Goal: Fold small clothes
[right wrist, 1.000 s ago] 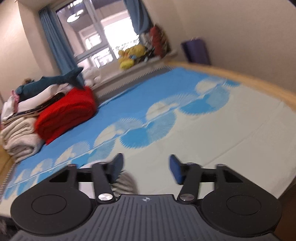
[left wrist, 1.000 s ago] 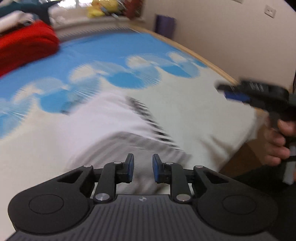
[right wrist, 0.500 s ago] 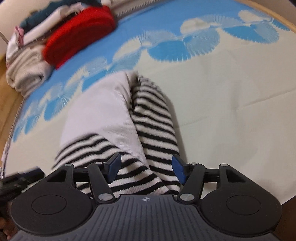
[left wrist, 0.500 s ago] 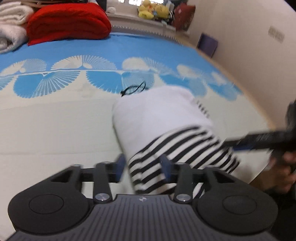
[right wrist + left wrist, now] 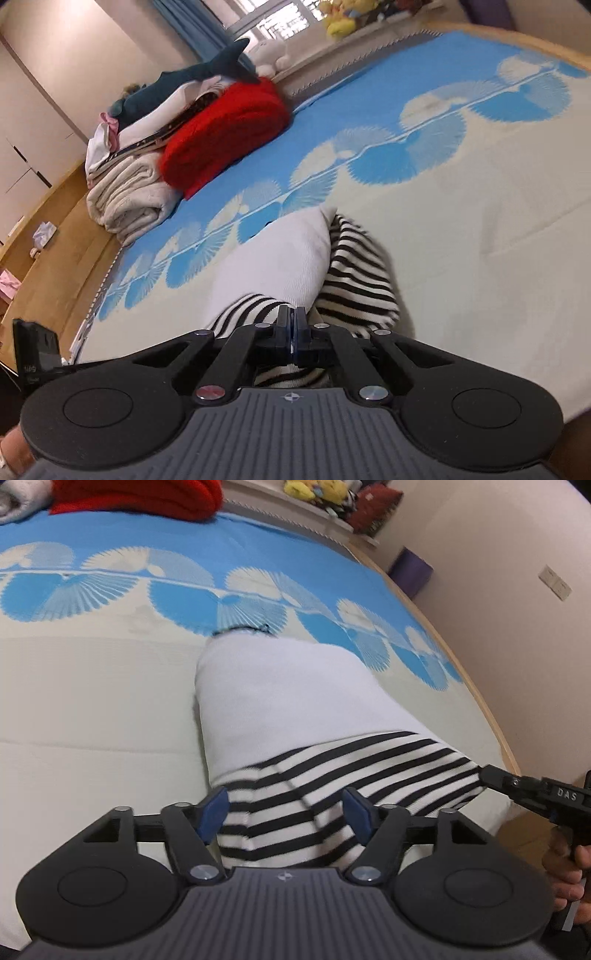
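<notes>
Since a second ago, swung down from blurred views across the bed (image 5: 92, 686) to the garment (image 5: 288, 701), now sharp and close. Left gripper (image 5: 286, 814): jaws just opened wider, blue pads spread either side of the striped hem, not pressing it. Right gripper (image 5: 294, 325): jaws just snapped together, clamped on the striped edge at the garment's near corner; garment lying flat on the bed's pale part, white half beyond.
</notes>
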{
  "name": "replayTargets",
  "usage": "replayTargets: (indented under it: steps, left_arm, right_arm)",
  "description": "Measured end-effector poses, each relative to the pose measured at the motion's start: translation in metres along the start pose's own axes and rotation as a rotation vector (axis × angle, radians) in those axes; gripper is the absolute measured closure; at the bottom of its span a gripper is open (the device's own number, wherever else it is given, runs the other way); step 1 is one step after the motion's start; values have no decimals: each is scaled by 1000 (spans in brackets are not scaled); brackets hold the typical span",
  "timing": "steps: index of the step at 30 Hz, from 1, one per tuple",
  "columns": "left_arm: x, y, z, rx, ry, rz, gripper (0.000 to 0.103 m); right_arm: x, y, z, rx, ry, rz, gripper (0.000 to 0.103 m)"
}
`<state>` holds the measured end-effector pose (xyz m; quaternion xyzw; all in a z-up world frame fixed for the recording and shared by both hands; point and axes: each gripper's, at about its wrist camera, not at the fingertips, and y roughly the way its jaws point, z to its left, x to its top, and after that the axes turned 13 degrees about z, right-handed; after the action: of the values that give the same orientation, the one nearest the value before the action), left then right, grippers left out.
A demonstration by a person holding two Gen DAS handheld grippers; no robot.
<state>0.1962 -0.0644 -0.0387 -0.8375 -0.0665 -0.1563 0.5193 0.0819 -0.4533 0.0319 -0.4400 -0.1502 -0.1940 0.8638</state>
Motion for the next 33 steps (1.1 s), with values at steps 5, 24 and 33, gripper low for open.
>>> replayTargets:
  steps: [5,24,33]
  left_arm:
    - [-4,20,-10,32,39,54,27]
    - [-9,52,-1,157,87,151,15]
    - [5,28,3,152,-9,70,15]
  right_arm:
    - [-18,-2,-14,-73,-37,86,103]
    - [-13,104,18,-510,-109,309,83]
    - [54,81,4,-380,-23,80,44]
